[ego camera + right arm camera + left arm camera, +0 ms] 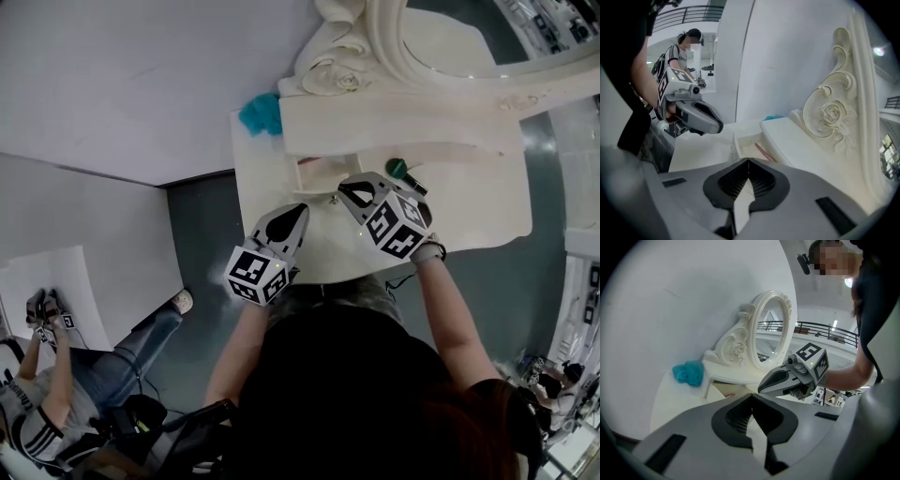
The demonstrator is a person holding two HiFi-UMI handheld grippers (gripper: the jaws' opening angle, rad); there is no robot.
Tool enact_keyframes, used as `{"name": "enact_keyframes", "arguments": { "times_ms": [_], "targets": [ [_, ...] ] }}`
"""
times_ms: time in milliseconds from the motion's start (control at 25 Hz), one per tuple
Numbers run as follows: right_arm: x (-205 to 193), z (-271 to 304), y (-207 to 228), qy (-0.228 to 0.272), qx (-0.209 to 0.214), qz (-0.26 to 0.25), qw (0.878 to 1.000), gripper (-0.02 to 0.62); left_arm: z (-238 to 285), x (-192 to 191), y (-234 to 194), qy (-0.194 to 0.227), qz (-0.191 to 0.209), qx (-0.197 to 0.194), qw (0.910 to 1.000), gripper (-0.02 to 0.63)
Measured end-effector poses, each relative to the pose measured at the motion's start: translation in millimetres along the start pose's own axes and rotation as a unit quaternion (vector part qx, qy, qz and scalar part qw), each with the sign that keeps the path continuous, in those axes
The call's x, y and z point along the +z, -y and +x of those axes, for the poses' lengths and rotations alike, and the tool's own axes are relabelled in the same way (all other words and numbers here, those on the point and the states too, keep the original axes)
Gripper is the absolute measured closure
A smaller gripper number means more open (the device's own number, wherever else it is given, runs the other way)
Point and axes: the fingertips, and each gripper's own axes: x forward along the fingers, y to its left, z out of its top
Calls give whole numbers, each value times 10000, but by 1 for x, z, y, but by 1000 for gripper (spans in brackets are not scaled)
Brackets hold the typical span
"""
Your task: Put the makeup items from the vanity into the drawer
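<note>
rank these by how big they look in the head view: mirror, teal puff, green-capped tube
1. mirror, by far, though cropped
2. teal puff
3. green-capped tube, slightly smaller

I find no readable text, brand or number in any view. My left gripper (300,208) and right gripper (341,191) carry only black-and-white coded squares (255,274), which are patterns with no letters or digits. In the head view there is some print on the striped shirt (21,411) of the person seated at the lower left, but it is too small and blurred for me to read. I can't make out any labels on the vanity (487,202).
</note>
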Motion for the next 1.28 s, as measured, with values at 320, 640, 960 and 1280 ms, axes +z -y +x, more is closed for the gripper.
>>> {"name": "enact_keyframes", "arguments": {
  "times_ms": [320, 640, 960, 1280],
  "targets": [
    [-29, -28, 0, 135, -298, 445, 9985, 574, 25, -6, 24, -136, -19, -454, 9989, 592],
    [-83, -51, -3, 3, -539, 986, 9937, 574, 63, -17, 65, -406, 117, -1097, 9931, 592],
    [-124, -63, -3, -102, -353, 1094, 9933, 573, 84, -27, 94, -572, 163, -1030, 9929, 592],
    [-178, -71, 38, -365, -772, 1447, 9858, 570, 114, -29, 106, -569, 79, -836, 9948, 592]
  ]
}}
